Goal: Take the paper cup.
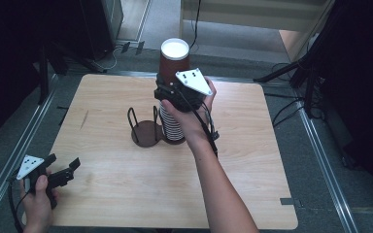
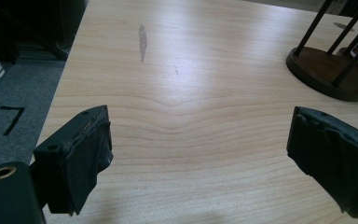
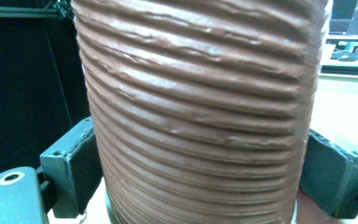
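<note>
Brown ribbed paper cup [image 3: 200, 112], upside down, white base up, clamped in right gripper [image 1: 172, 92] above stack [image 1: 171, 124]; left gripper [image 2: 200, 154] wide open, holding nothing.

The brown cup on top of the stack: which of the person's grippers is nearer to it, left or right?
Right. The right gripper has its jaws clamped on the brown cup above the stack. The left gripper sits open near the table's front left corner, far from it.

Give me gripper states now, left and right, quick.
Left gripper: open, nothing between its fingers, low over the table.
Right gripper: closed on the brown ribbed cup, above the cup stack.
</note>
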A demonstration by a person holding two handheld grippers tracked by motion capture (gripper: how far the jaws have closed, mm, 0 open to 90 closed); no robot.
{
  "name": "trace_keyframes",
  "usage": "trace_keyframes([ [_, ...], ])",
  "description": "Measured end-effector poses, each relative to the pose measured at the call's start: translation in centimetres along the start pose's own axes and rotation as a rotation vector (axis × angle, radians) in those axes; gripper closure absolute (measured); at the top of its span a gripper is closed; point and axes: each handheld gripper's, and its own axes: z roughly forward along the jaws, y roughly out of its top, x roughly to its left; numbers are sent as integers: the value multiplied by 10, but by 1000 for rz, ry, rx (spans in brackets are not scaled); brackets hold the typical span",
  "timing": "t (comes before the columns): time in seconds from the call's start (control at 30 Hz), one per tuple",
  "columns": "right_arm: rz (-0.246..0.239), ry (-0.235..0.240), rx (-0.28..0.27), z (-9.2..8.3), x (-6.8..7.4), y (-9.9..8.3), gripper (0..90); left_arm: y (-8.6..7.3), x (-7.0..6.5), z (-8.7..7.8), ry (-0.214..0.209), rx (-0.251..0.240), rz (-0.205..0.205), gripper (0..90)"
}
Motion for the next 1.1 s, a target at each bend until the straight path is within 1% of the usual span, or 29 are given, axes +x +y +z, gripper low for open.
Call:
trace_keyframes([
  [0.03, -6, 1, -7, -1, 0, 2, 117, 0, 0, 0, 1, 1, 0, 71],
  [0.27, 3, 14, -32, -4, -2, 13, 123, 0, -1, 0, 4, 0, 0, 71],
  [0.43, 7, 10, -57, -8, -2, 20, 123, 0, -1, 0, 9, -1, -1, 71],
  [0.47, 5, 9, -65, -9, -2, 22, 123, 0, -1, 0, 10, 0, -2, 71],
  [0.53, 14, 19, -81, -11, -3, 26, 123, 0, -1, 0, 11, 0, -2, 71],
  [0.67, 26, 17, -113, -16, -5, 33, 125, 0, -1, 0, 13, 1, -2, 71],
  [0.87, 23, 3, -132, -21, -12, 39, 126, 0, 0, 0, 13, 1, -3, 71],
  [1.1, 26, -14, -143, -30, -26, 43, 126, 0, 0, 0, 16, 0, -8, 71],
])
